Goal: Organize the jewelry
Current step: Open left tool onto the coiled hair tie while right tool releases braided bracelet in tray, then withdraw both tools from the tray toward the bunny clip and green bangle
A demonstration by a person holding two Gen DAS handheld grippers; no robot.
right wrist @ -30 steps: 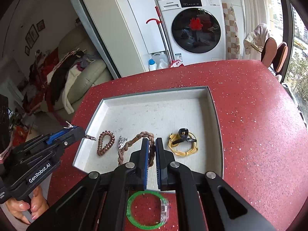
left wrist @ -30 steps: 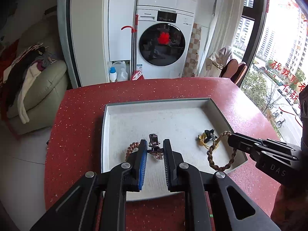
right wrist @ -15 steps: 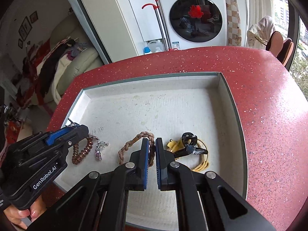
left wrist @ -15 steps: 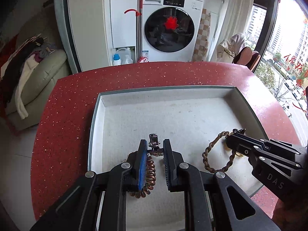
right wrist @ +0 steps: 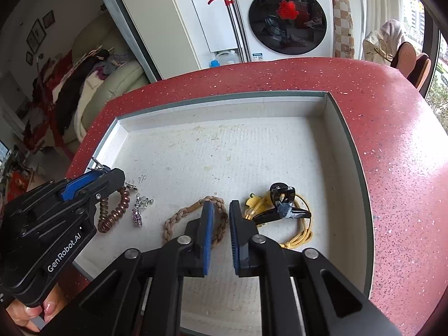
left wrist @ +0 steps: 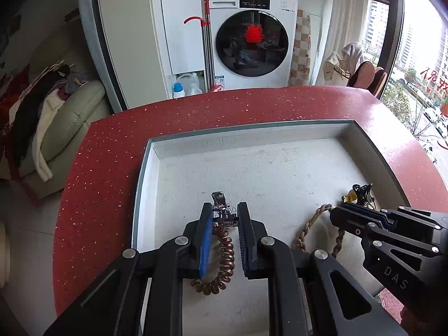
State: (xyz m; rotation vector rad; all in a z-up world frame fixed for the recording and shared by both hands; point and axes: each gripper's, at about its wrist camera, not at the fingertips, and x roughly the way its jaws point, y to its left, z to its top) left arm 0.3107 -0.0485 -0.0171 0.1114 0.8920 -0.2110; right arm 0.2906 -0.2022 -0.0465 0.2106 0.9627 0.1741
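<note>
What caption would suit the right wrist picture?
Right gripper opening over a braided bracelet in the tray, beside a yellow cord.

Tray (right wrist: 350,168) on table (right wrist: 397,140); in tray, left to right: coil bracelet (right wrist: 112,215), earrings (right wrist: 138,210), braided bracelet (right wrist: 179,218), cord (right wrist: 299,235).

"Panasonic" on washing machine (left wrist: 253,42), "GenRobot.AI" on left tool (right wrist: 92,184), "DAS" on right tool (left wrist: 340,215)

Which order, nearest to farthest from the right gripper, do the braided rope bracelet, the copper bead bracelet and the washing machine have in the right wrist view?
1. Braided rope bracelet: at the right gripper, whose jaws are opening.
2. Copper bead bracelet: further left in the tray, under the left gripper.
3. Washing machine: far behind the table.
</note>
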